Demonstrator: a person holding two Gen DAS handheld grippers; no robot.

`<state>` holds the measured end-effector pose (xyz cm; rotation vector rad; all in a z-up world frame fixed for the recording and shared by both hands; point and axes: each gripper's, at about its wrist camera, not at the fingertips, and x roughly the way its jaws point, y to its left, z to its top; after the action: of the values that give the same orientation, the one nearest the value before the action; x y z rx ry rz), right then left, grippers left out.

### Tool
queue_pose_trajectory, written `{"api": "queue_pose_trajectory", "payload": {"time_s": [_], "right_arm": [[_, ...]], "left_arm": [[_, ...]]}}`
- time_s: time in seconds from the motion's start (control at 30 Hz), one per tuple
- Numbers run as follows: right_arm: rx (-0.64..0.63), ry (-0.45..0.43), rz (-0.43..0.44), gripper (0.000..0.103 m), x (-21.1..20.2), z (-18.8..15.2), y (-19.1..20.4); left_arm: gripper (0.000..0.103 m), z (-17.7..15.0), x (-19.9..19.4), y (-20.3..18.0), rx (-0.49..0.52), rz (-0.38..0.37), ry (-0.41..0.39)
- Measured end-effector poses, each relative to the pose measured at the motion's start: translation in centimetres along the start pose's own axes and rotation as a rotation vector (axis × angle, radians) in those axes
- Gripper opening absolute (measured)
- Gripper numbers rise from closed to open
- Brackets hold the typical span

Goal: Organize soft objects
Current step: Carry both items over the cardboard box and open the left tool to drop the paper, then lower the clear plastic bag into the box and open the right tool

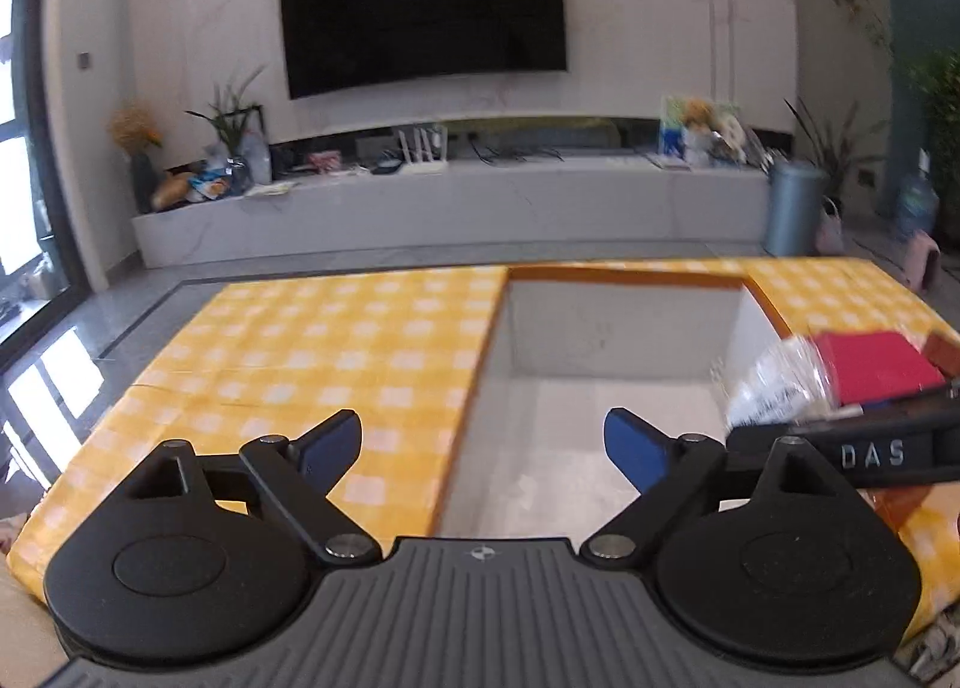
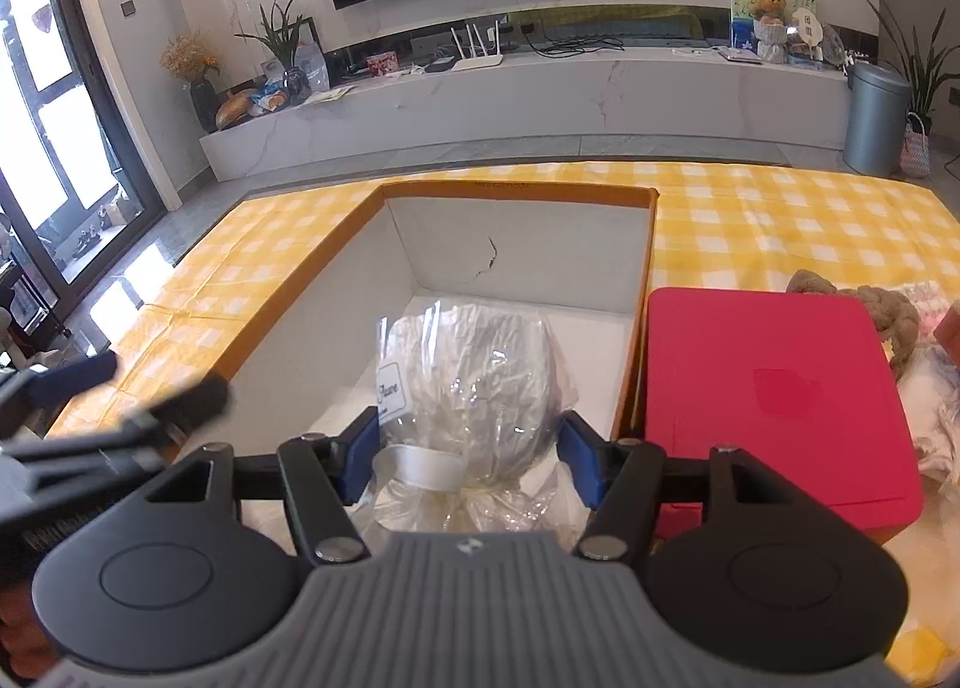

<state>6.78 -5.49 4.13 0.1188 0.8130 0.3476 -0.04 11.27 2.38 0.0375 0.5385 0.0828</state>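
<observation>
An open box [image 2: 516,196] with orange rim and white inside stands on the yellow checked table; it also shows in the left wrist view [image 1: 630,274]. My right gripper [image 2: 468,448] is shut on a soft object wrapped in a clear plastic bag [image 2: 474,382] with a white ribbon, held over the box's inside. The bag shows blurred at the right in the left wrist view [image 1: 774,382]. My left gripper [image 1: 483,448] is open and empty, over the box's left rim; its fingers [image 2: 72,382] show at the left of the right wrist view.
A red box [image 2: 774,400] sits right of the open box, also in the left wrist view [image 1: 876,364]. A brown knitted item [image 2: 894,316] and pale soft things [image 2: 936,400] lie beyond it. A TV wall and low cabinet [image 1: 450,208] stand behind the table.
</observation>
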Motion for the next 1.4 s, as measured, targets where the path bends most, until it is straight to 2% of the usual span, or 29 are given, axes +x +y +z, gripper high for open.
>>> {"api": "queue_pose_trajectory", "payload": {"time_s": [0.13, 0.2, 0.27, 0.33, 0.43, 0.63, 0.73, 0.9, 0.93, 1.0, 1.03, 1.07, 1.17, 1.4], "right_arm": [[-0.008, 0.005, -0.001, 0.063, 0.2, 0.1, 0.3], [-0.009, 0.016, -0.004, 0.063, 0.6, 0.1, 0.4], [-0.004, 0.032, -0.002, 0.063, 1.1, -0.2, 0.6], [-0.019, 0.048, 0.005, 0.063, 1.8, -0.5, 1.3], [-0.057, 0.066, -0.009, 0.063, 2.7, -0.7, 2.8], [-0.166, 0.069, -0.172, 0.065, 4.6, -1.1, 5.0], [-0.175, 0.065, -0.213, 0.066, 5.1, -1.0, 5.6], [-0.116, 0.081, -0.068, 0.065, 4.9, -0.7, 5.8], [-0.120, 0.077, -0.063, 0.066, 5.0, -0.7, 6.2], [-0.135, 0.074, -0.074, 0.074, 5.4, -0.9, 6.8], [-0.127, 0.079, -0.081, 0.082, 5.6, -0.9, 6.8], [-0.116, 0.083, -0.079, 0.084, 5.5, -1.0, 6.8], [-0.096, 0.067, -0.031, 0.094, 4.7, -0.7, 6.5], [-0.109, -0.015, -0.036, 0.100, 2.2, -0.5, 6.0]], "left_arm": [[0.103, 0.1, 0.6, 1.9, -0.122, -0.041, 0.022], [0.103, 0.0, 1.0, 2.8, -0.173, -0.031, 0.024], [0.103, -0.1, 1.3, 3.5, -0.204, -0.037, 0.046], [0.103, -0.2, 1.4, 4.2, -0.227, -0.078, 0.059], [0.103, -0.3, 1.1, 4.7, -0.241, -0.072, 0.042], [0.103, -0.6, 1.3, 4.7, -0.225, -0.119, 0.031], [0.103, -0.8, 2.3, 4.8, -0.245, -0.110, 0.074], [0.103, -1.5, 3.3, 5.4, -0.284, -0.106, 0.123], [0.103, -1.7, 3.4, 5.6, -0.290, -0.102, 0.132], [0.103, -1.8, 3.5, 5.9, -0.304, -0.097, 0.140], [0.103, -1.9, 3.4, 6.0, -0.311, -0.098, 0.141], [0.103, -1.9, 3.3, 6.2, -0.321, -0.099, 0.143], [0.103, -1.9, 3.3, 6.5, -0.351, -0.108, 0.150], [0.103, -1.4, 2.6, 6.6, -0.355, -0.125, 0.123]]}}
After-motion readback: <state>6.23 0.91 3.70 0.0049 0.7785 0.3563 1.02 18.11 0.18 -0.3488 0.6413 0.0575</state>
